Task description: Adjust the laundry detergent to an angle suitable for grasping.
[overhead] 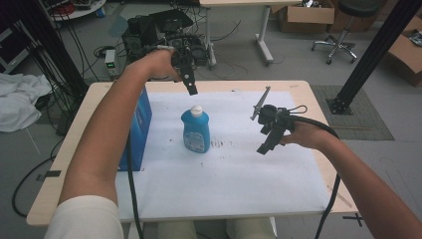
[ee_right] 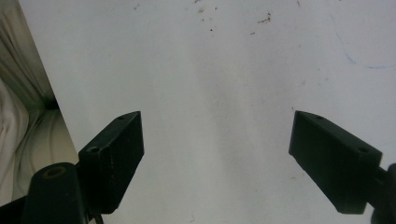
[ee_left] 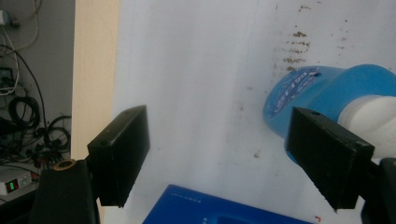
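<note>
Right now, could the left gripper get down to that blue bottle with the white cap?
Probably yes. The left gripper hovers open just behind the blue bottle, nothing between its jaws. The blue box stands off to the side, apart from the bottle.

Even soft light, faint shadows, slightly blurry

The left forearm reaches far forward and the left gripper (overhead: 189, 84) points steeply down, its jaws standing wide apart with nothing between them. The right forearm is bent inward; the right gripper (overhead: 265, 145), held lower, also gapes empty.
</note>
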A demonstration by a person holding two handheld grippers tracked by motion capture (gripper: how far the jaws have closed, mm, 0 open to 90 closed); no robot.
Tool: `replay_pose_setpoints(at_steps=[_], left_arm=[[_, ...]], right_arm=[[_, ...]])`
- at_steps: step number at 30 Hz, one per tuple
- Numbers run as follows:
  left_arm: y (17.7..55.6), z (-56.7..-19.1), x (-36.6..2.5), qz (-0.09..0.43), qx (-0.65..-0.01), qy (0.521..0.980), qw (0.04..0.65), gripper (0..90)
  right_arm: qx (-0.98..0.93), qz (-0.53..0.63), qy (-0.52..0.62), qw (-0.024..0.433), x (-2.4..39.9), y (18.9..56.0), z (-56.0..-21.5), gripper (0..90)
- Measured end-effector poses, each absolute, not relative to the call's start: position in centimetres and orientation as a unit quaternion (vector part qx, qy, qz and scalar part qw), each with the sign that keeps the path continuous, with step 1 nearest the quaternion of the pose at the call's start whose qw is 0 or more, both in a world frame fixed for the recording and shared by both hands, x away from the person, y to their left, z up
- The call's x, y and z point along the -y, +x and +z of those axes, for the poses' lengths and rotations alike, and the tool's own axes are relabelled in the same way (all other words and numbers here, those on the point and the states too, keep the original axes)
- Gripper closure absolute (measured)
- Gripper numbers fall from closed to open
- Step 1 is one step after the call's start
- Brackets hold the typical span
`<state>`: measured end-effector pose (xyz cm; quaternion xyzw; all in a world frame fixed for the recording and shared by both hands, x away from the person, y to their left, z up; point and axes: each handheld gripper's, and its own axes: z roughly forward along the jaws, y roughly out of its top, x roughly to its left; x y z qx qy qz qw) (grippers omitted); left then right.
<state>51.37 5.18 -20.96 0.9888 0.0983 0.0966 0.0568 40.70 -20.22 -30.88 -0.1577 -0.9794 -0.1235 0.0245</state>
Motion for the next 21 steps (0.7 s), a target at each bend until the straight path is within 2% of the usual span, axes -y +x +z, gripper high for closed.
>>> replay_pose_setpoints(at_steps=[21], left_arm=[[51.13,-20.50,-5.07,0.104,-0.100,0.988,0.062,22.1]], right_arm=[[0.966,-0.195,-0.172,-0.007,20.78,39.74,-29.80,16.7]])
